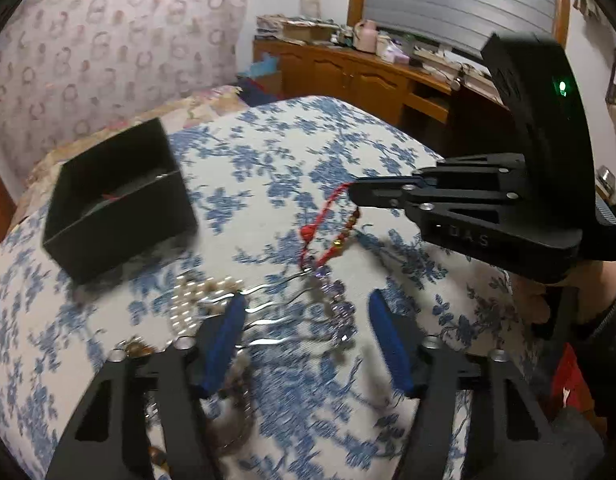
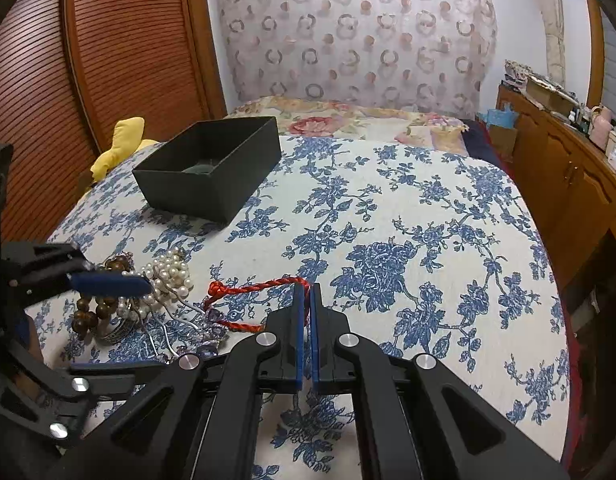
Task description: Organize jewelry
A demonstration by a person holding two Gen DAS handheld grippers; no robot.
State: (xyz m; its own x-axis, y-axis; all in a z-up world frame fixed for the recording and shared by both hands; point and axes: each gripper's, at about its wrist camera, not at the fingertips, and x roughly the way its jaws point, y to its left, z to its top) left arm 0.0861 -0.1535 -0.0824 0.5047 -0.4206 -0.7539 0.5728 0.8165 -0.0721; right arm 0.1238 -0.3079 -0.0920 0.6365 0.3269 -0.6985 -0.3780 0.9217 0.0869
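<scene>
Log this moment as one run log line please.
right claw: shut on red cord bracelet | left claw: open above jewelry pile | black box: open

Left cam sits low over the jewelry pile [image 1: 268, 312], facing the desk [image 1: 368, 76]. Right cam looks toward the curtain [image 2: 356, 32]. Both share the box [image 1: 120, 200] [image 2: 212, 168] and the pile.

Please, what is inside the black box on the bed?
Inside the black box a dark rounded thing lies on the bottom; the left view shows something red too. The near walls hide the rest.
</scene>
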